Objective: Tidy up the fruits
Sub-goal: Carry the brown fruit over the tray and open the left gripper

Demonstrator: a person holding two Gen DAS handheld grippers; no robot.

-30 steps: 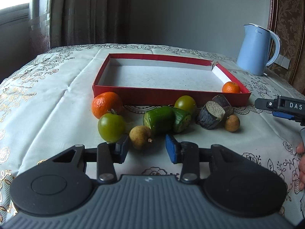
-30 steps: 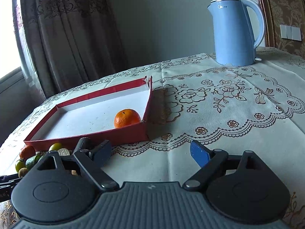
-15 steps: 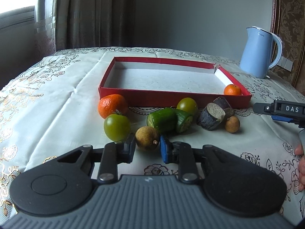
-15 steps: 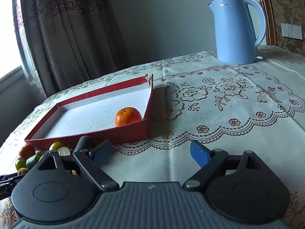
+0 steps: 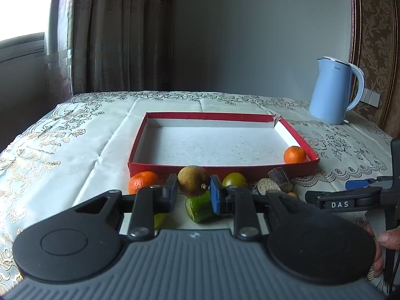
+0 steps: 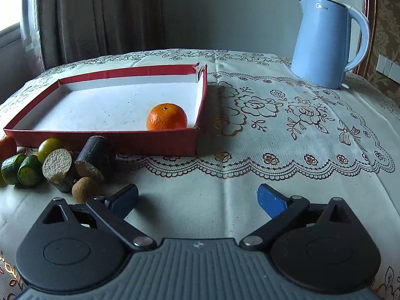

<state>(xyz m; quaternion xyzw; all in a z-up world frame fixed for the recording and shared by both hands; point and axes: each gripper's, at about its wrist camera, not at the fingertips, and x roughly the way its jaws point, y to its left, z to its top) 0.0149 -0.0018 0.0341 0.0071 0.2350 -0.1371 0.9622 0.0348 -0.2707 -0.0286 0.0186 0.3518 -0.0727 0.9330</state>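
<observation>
Now the left hand-held gripper (image 5: pixel 193 192) is clamped on a small brown round fruit (image 5: pixel 192 180), its two pads pressing on either side, and the fruit is up off the desk (image 5: pixel 75 155), in front of the near wall of the red tray (image 5: pixel 225 168). Below and behind it lie the other fruits on the patterned cloth: an orange (image 5: pixel 142 181) at the left, a green cut piece (image 5: pixel 200 207) just under the pads, a yellow-green round fruit (image 5: pixel 234 179), and two dark stubby pieces (image 5: pixel 273 183) to the right.

Inside the tray one orange (image 6: pixel 167 117) sits in the near right corner, close to both walls; the rest of the white floor is bare.

The right hand-held gripper (image 6: pixel 197 198) has just been opening and its jaws stand wide apart with nothing between them, only cloth. It hangs above the desk to the right of the fruit pile, with a second small brown fruit (image 6: pixel 83 190) just beside its left finger. A blue kettle (image 6: pixel 325 42) stands well apart at the far right of the desk, and a person's fingers (image 5: pixel 388 237) show at the edge of the left view.
</observation>
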